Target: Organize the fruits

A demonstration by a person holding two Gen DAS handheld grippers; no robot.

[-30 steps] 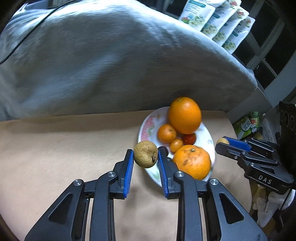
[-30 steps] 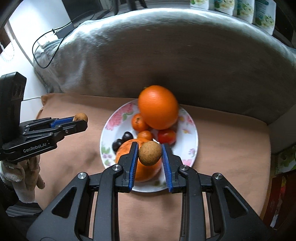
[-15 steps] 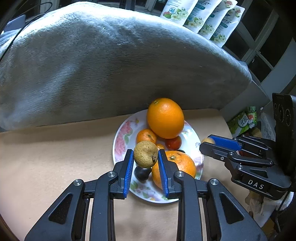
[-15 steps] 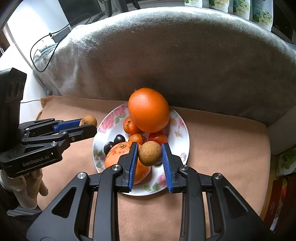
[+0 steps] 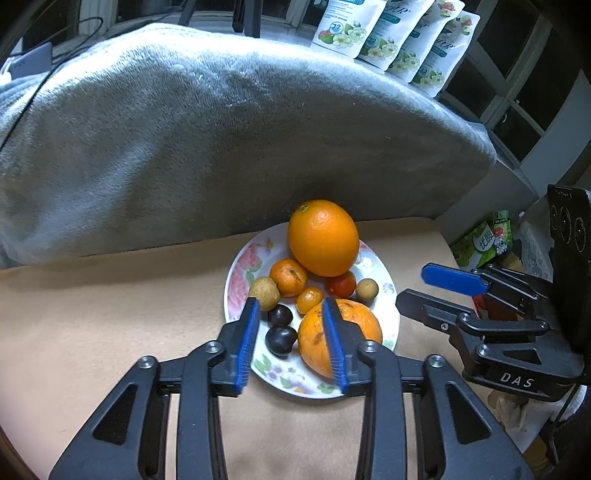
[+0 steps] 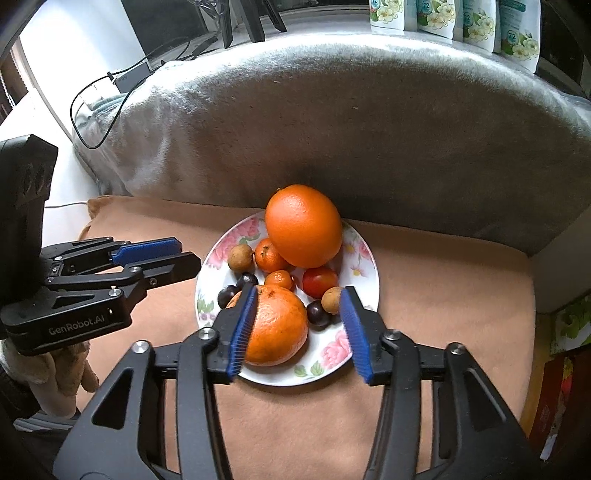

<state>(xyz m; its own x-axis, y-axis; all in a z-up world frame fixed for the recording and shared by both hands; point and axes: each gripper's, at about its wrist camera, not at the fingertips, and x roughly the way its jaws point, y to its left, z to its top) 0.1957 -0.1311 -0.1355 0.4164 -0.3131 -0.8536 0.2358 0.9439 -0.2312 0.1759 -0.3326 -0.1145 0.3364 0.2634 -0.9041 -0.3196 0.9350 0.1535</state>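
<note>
A flowered plate [image 5: 388,295] [image 6: 366,266] on the tan cushion holds a big orange [image 5: 323,238] [image 6: 303,226], a second orange [image 5: 360,325] [image 6: 277,325], a mandarin [image 5: 288,277], a tomato [image 6: 320,281] and dark plums [image 5: 280,339]. My left gripper [image 5: 290,306] [image 6: 186,255] hovers over the plate's left side, its jaws opening and empty. One brown longan [image 5: 264,293] [image 6: 240,257] lies on the plate just past its left fingertip. My right gripper [image 6: 299,295] [image 5: 413,287] is also opening, empty, over the near orange. The other longan [image 6: 331,300] [image 5: 366,289] rests beside its right finger.
A grey plush backrest [image 5: 221,147] rises right behind the plate. Printed pouches [image 5: 391,33] stand on top of it. A cable and adapter [image 6: 125,79] lie at the far left. Packets [image 5: 484,236] sit beyond the cushion's right edge. A gloved hand [image 6: 55,373] holds the left gripper.
Both grippers were shut on a longan each; both have opened and the two longans now lie on the plate. The left gripper has shifted right, over the plate.
</note>
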